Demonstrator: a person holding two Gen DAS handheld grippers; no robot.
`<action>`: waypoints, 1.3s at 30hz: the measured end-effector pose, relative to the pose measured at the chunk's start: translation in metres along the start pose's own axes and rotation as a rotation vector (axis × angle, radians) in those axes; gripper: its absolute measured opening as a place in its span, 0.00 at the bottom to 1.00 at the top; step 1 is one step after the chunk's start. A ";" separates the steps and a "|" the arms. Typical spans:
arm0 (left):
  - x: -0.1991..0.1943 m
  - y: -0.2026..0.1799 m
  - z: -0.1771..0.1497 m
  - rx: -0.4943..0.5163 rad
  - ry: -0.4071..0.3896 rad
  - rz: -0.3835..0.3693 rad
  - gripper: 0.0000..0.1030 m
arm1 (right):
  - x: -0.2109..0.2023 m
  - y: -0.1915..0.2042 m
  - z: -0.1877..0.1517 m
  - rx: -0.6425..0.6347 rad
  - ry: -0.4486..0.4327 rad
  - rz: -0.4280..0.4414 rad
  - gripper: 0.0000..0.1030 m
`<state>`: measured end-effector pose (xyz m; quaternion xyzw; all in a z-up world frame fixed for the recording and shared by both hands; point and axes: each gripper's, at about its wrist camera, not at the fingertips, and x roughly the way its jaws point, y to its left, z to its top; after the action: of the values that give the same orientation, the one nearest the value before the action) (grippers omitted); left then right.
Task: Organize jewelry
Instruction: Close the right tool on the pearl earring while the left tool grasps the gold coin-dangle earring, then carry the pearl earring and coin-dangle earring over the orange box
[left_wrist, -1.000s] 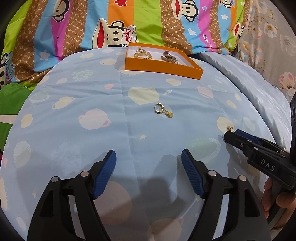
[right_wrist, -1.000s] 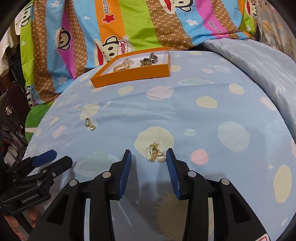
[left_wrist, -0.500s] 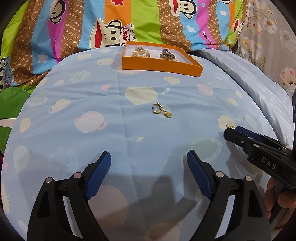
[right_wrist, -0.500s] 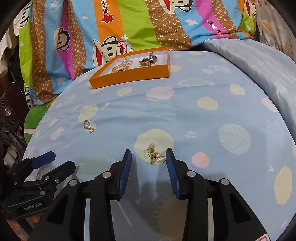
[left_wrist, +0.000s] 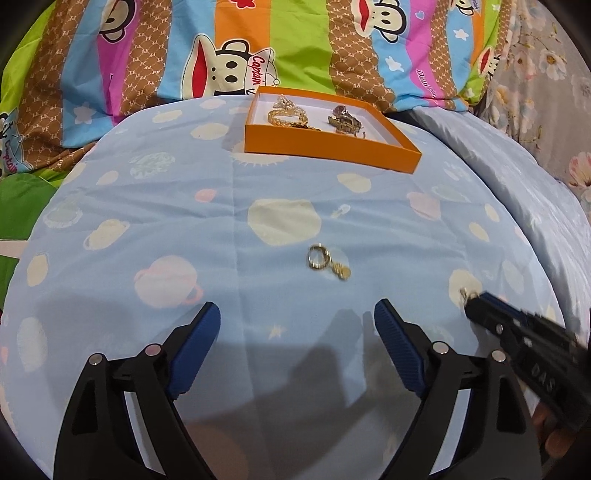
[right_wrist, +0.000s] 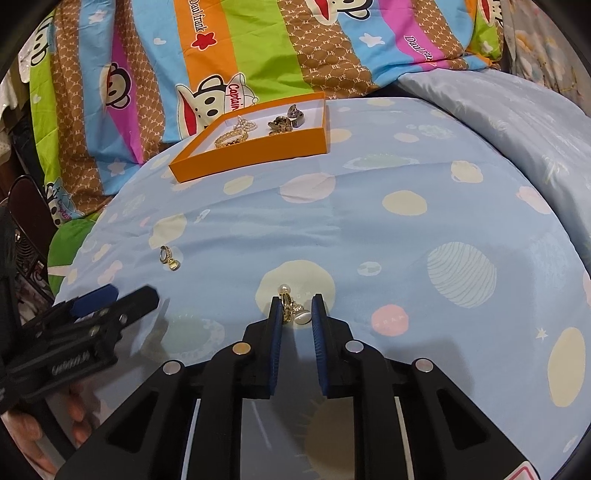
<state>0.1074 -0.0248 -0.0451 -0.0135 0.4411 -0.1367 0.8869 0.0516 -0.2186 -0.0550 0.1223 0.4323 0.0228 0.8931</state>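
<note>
Your right gripper (right_wrist: 295, 312) has just been closing its jaws around the pearl earring (right_wrist: 293, 308), which lies on a pale yellow circle of the blue planet-print sheet (right_wrist: 406, 258); the left pad touches the gold part, though whether the right pad presses the pearl is hard to tell. Your left gripper (left_wrist: 297, 325) stands wide apart and empty, its jaws having just spread, with the gold hoop earring (left_wrist: 327, 260) on the sheet just beyond its tips. At the far edge sits the orange tray (left_wrist: 325, 153) holding gold chains and darker pieces.
</note>
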 end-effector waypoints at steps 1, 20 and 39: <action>0.002 0.000 0.002 -0.003 -0.002 0.000 0.80 | 0.000 0.000 0.000 0.000 0.000 0.000 0.15; 0.023 -0.011 0.025 0.019 -0.012 0.073 0.38 | 0.000 0.001 0.000 -0.001 0.001 -0.002 0.16; -0.007 0.008 -0.004 0.006 -0.009 0.000 0.12 | 0.000 0.000 0.000 0.000 0.000 0.000 0.16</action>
<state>0.1024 -0.0153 -0.0431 -0.0115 0.4367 -0.1381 0.8889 0.0515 -0.2182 -0.0550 0.1226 0.4322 0.0229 0.8931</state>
